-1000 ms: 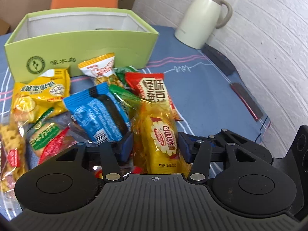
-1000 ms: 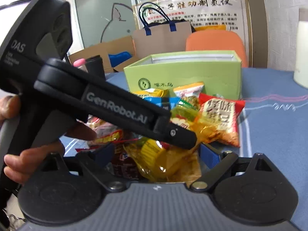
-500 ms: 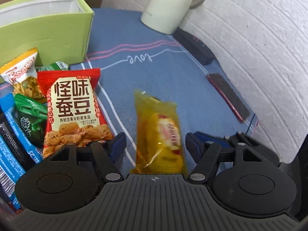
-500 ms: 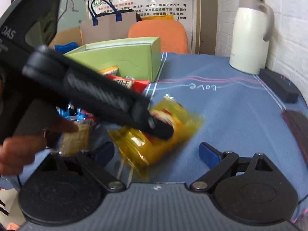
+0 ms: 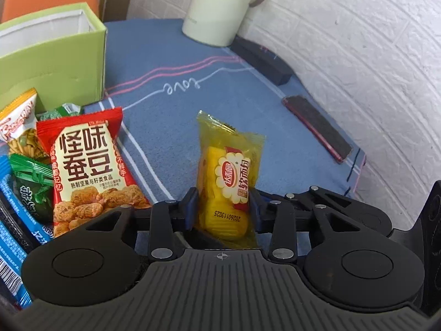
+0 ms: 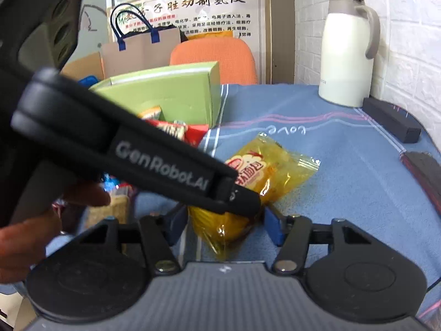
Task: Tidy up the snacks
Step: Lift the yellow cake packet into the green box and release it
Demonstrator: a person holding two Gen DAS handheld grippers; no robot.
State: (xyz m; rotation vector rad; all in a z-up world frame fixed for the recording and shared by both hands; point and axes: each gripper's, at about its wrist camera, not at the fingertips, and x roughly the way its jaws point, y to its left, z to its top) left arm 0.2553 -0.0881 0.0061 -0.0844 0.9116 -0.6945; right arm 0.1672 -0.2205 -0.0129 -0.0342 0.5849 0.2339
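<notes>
1. We are holding the yellow cake packet (image 5: 224,190) in the left claw (image 5: 223,209), whose jaws have just been closing and are now pressing on the wrapper's lower half from both sides.
2. We are keeping the right claw (image 6: 224,227) around the packet's near end (image 6: 220,231); its jaws have just been closing too, yet a gap is showing on each side, so we are judging it not gripping.
3. The packet is sitting above the blue desk (image 5: 171,115) cloth, off to the right of the snack pile.
4. It is looking light, soft and crinkly, with a squashy cake inside and a slick film that may be slipping; we are thinking a gentle pinch across the padded middle is safer than the thin sealed edge.
5. Just left, the red bean snack bag (image 5: 88,165) is lying flat beside other packets.
6. Farther back, the green box (image 5: 55,63) is standing open, likely the destination.
7. Beyond it, a white jug (image 5: 217,8) is standing by the wall.
</notes>
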